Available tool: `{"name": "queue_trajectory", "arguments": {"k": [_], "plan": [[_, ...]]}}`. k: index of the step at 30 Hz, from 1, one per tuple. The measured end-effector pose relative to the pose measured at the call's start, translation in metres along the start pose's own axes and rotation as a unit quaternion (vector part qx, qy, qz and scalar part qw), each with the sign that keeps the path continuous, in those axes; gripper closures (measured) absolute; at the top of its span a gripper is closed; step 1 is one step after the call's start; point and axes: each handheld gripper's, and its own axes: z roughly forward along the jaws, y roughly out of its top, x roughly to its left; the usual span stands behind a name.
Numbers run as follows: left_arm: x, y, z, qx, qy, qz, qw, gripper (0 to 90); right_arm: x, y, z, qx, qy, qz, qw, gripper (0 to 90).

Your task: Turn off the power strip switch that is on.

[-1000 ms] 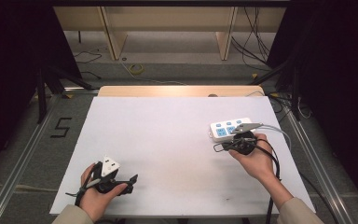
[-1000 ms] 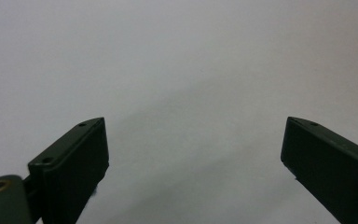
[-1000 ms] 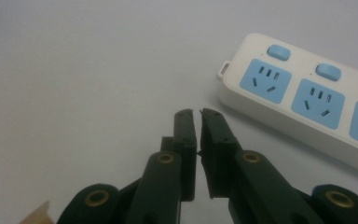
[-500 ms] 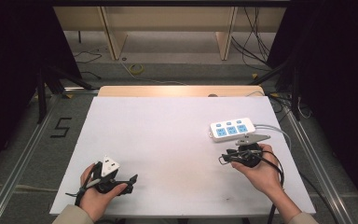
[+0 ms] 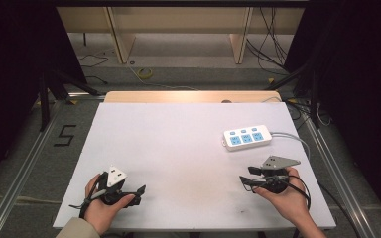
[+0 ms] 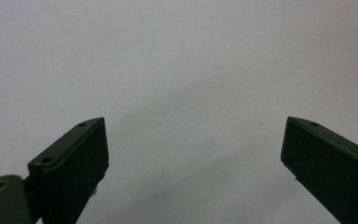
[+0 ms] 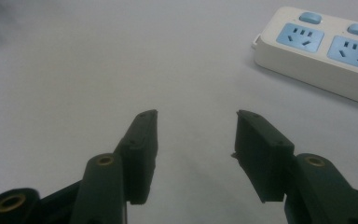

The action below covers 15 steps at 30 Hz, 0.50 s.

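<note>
A white power strip (image 5: pixel 247 137) with three blue sockets lies flat on the right half of the white table (image 5: pixel 178 144); its near end shows at the upper right (image 7: pixel 326 46) of the right gripper view. My right gripper (image 5: pixel 245 175) is held near the front edge, below the strip and apart from it, pointing left. Its jaws stand open (image 7: pixel 196 126) over bare tabletop. My left gripper (image 5: pixel 138 195) rests at the front left, pointing right, jaws wide open (image 6: pixel 193 154) with nothing between them.
The strip's grey cable (image 5: pixel 297 140) curls off the table's right side. A wooden strip (image 5: pixel 193 96) borders the far edge. Metal rails (image 5: pixel 25 168) run along both sides on the floor, where a "5" mark (image 5: pixel 64 135) lies at the left.
My right gripper has drawn back from beside the power strip toward the table's front edge. The left gripper has stayed put.
</note>
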Motion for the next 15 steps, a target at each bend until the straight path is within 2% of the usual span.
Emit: {"name": "queue_trajectory", "arguments": {"k": [8,15], "plan": [[0.002,-0.001,0.001,0.004,0.000,-0.002,1.0000,7.1,0.001,-0.015,-0.001,-0.028,-0.014,0.001,0.9995,46.7],[0.005,-0.002,0.005,0.005,0.005,-0.008,0.9999,6.4,0.004,-0.018,0.002,-0.029,-0.011,0.004,0.9995,43.5]]}}
